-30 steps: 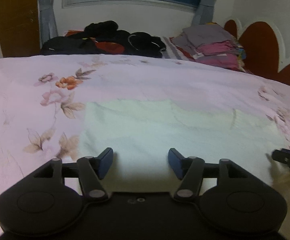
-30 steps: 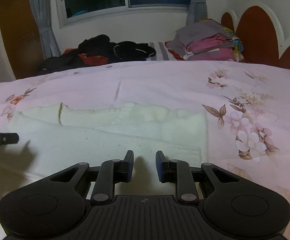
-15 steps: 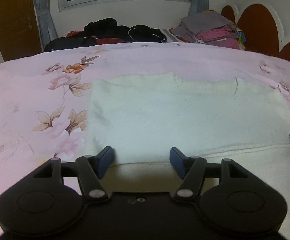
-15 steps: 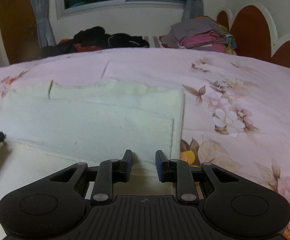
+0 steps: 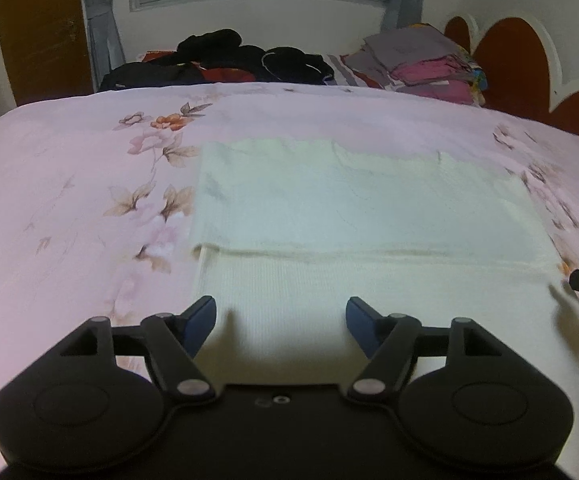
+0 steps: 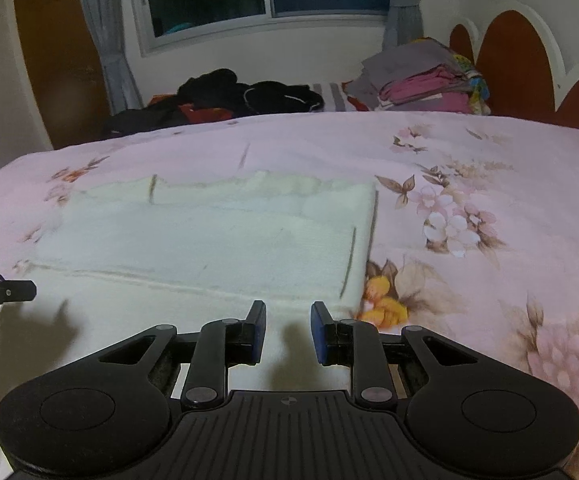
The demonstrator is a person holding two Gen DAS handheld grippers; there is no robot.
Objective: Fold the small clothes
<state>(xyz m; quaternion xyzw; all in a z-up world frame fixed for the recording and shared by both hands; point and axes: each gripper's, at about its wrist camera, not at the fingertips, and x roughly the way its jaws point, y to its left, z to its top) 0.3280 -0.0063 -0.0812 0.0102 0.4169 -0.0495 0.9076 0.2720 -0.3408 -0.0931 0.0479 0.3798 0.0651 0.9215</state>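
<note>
Cream garment [image 5: 361, 216] lies flat on the pink floral bedspread [image 5: 69, 200], folded over itself: the upper layer's near edge runs as a straight seam line across the cloth, lower ribbed layer sticking out toward both cameras

Left gripper [image 5: 281, 316]: jaws spread wide, nothing between the blue pads, hanging over the garment's near-left part, left pad about at the garment's left edge. Contact with the cloth can't be judged

Right gripper [image 6: 288, 326]: jaws part open, narrower gap than the left, holding nothing, over the garment's near edge close to its right corner

Bare bedspread left, right and beyond the garment. Dark clothes pile [image 6: 225, 100] and folded stack [image 6: 421, 80] sit well beyond the garment's far edge, by the window wall
</note>
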